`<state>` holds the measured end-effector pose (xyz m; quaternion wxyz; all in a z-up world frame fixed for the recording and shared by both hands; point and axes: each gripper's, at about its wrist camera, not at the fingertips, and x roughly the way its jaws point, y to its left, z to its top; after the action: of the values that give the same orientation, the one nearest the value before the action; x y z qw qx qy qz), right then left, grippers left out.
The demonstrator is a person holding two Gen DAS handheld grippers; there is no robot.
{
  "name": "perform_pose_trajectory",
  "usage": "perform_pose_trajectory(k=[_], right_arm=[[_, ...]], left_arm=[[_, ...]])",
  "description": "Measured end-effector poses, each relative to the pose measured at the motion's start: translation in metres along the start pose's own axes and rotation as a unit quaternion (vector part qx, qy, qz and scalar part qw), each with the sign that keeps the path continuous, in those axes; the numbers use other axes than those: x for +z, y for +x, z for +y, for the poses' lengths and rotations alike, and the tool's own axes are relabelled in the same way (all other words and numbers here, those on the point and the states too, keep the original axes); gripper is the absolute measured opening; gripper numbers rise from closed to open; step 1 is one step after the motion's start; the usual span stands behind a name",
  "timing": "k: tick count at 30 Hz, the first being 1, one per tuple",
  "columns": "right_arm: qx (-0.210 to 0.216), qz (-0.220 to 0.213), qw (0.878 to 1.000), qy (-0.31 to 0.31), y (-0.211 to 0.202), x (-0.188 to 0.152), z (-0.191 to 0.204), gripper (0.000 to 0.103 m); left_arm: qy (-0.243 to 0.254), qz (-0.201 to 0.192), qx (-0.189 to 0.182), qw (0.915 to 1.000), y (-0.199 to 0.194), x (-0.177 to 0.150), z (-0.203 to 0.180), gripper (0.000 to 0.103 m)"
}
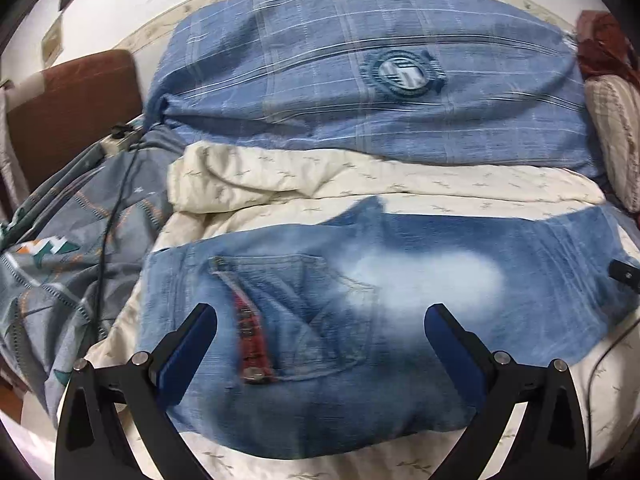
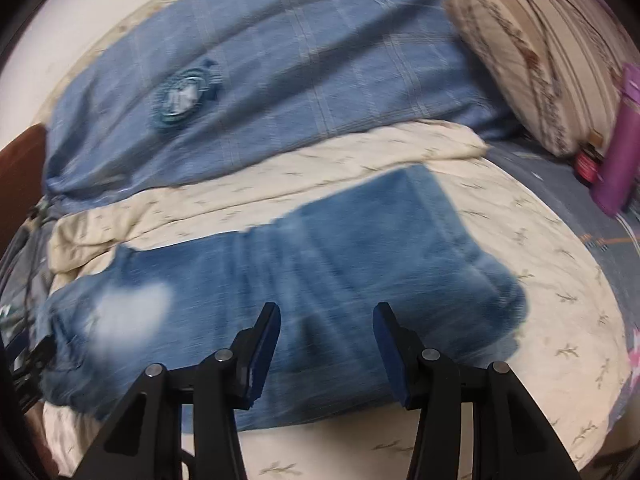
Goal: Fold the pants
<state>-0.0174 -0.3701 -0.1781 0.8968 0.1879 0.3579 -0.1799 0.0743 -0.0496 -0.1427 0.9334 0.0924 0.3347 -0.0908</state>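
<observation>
Both the left gripper (image 1: 320, 320) and right gripper (image 2: 326, 320) are hovering released over the faded blue denim jeans (image 1: 400, 280), folded lengthwise; next they need to grasp one end.

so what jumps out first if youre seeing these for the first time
The faded blue jeans spread across the cream quilt, with a pale worn patch at mid-cloth. Behind them lies a blue checked blanket with a round badge. Both the left gripper and right gripper hover open above the denim.

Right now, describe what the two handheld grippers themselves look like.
Both match. The left gripper and right gripper have black angular linkage arms with round silver pivot pins, ending in flat fingers faced with dark blue pads. No hands or sleeves show.
</observation>
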Motion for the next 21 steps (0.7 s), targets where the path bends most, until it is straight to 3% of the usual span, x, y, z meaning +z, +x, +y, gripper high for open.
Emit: perform_pose_trajectory(k=[8, 12, 15, 21], right_arm=[[-0.051, 0.000, 0.997, 0.064, 0.006, 0.010, -0.051, 0.052], [-0.046, 0.020, 0.996, 0.077, 0.013, 0.008, -0.065, 0.052], [-0.060, 0.024, 0.996, 0.058, 0.014, 0.004, -0.061, 0.052], [-0.082, 0.016, 0.995, 0.050, 0.005, 0.000, -0.052, 0.052]], left_arm=[[-0.054, 0.024, 0.076, 0.9954, 0.015, 0.000, 0.051, 0.103], [-0.064, 0.068, 0.087, 0.9918, 0.032, -0.008, 0.064, 0.103], [-0.075, 0.098, 0.069, 0.9899, 0.043, -0.015, 0.073, 0.103], [-0.040, 0.065, 0.078, 0.9940, 0.031, -0.018, 0.065, 0.103]])
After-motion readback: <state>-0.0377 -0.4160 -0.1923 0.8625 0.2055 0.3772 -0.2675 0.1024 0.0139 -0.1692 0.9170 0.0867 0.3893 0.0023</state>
